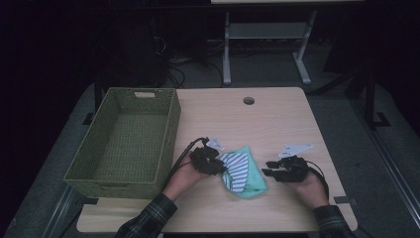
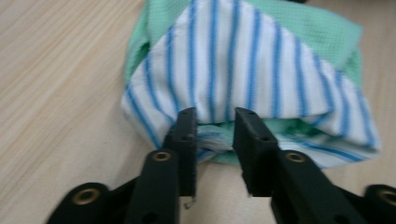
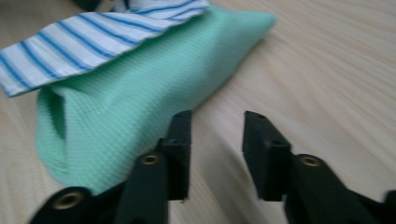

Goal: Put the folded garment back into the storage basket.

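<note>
Lying near the front edge of the table [image 1: 277, 119], between the two grippers: a folded cloth [image 1: 242, 172], green with a white, blue-striped layer folded over it. Hiding its own inner layers in the fold — how many, impossible to tell. Showing no label, brand or writing anywhere.

Running with its long axis from front to back in the high view, tilted a little, the narrower end pointing away from the person toward the table's far edge, the broader end toward the front.

Left gripper [image 2: 215, 122] pressing at the striped edge, jaws slightly parted with bunched fabric between them — grasping or merely touching, cannot tell.

Right gripper [image 3: 217, 122] hanging released, jaws apart over bare wood just beside the green side.

Standing well to the left: a green woven basket [image 1: 168, 134], its near-left corner fading into dim light.
</note>
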### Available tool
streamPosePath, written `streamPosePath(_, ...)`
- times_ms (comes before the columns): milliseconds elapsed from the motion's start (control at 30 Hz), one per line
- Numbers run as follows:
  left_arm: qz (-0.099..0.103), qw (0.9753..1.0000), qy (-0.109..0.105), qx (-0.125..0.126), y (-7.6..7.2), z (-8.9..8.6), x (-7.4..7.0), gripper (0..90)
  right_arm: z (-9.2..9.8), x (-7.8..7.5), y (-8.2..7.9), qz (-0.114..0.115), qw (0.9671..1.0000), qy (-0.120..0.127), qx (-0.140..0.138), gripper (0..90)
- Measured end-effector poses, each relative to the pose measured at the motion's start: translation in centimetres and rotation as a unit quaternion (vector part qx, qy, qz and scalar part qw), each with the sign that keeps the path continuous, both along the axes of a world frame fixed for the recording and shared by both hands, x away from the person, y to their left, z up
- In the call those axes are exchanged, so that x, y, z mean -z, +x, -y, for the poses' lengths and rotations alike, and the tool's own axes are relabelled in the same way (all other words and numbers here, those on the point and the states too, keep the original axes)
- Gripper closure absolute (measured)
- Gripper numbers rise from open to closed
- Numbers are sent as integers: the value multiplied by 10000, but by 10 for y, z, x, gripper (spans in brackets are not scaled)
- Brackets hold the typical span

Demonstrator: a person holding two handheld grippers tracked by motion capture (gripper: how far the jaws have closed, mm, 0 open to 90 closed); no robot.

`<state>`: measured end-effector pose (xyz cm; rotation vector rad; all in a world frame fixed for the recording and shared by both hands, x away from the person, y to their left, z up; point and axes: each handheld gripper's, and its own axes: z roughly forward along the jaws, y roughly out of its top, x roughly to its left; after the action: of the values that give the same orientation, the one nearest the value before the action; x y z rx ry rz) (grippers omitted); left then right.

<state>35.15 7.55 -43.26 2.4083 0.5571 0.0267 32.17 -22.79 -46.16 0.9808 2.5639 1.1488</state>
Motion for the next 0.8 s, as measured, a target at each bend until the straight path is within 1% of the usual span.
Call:
streamPosePath(33, 2, 10000, 11, 84, -1, 0, -2, 658, 4, 0, 0, 61, 9999, 1, 87, 537)
streamPosePath(67, -22, 9999, 20, 158, -2, 1, -3, 626, 7, 1, -1, 86, 9998, 26, 185, 504)
streamPosePath(100, -51, 9996, 74, 263, -3, 3, -4, 594, 11, 2, 0, 91, 9997, 38, 210, 467)
streamPosePath(133, -48, 9995, 84, 310, -3, 4, -5, 567, 15, 3, -1, 132, 9995, 55, 284, 420)
streamPosePath(200, -57, 9992, 90, 389, -5, 6, -5, 518, 20, 6, -1, 112, 9993, 51, 365, 377)
streamPosePath(267, -52, 9988, 153, 468, -5, 9, -4, 464, 25, 8, -1, 164, 9987, -10, 490, 320)
streamPosePath(300, -46, 9986, 193, 499, -5, 10, -4, 438, 27, 9, -1, 154, 9983, -26, 554, 289)
streamPosePath(333, -31, 9985, 187, 514, -5, 11, -3, 414, 30, 11, 0, 190, 9977, -71, 644, 259)
streamPosePath(433, -79, 9982, 237, 553, -5, 14, 1, 350, 34, 14, 2, 180, 9962, -104, 846, 201)
streamPosePath(467, -66, 9979, 285, 582, -4, 14, 3, 319, 35, 15, 3, 219, 9956, -134, 896, 190)
streamPosePath(533, -78, 9975, 399, 580, -4, 17, 7, 258, 36, 16, 5, 263, 9949, -163, 955, 164)
streamPosePath(567, -100, 9969, 471, 620, -4, 18, 10, 237, 36, 17, 5, 262, 9945, -157, 999, 149)
streamPosePath(600, -107, 9970, 467, 606, -4, 19, 11, 211, 36, 17, 6, 312, 9942, -240, 1003, 138)
streamPosePath(633, -107, 9968, 497, 611, -3, 19, 13, 199, 36, 18, 6, 333, 9936, -258, 1048, 137)
streamPosePath(667, -97, 9969, 483, 607, -3, 20, 14, 193, 35, 18, 6, 339, 9930, -289, 1091, 135)
streamPosePath(733, -88, 9968, 511, 609, -4, 20, 15, 178, 35, 20, 7, 353, 9928, -325, 1101, 127)
streamPosePath(767, -61, 9966, 538, 619, -4, 21, 16, 177, 35, 21, 7, 313, 9928, -242, 1130, 126)
streamPosePath(800, -53, 9964, 566, 633, -4, 21, 17, 177, 36, 21, 8, 311, 9929, -237, 1126, 123)
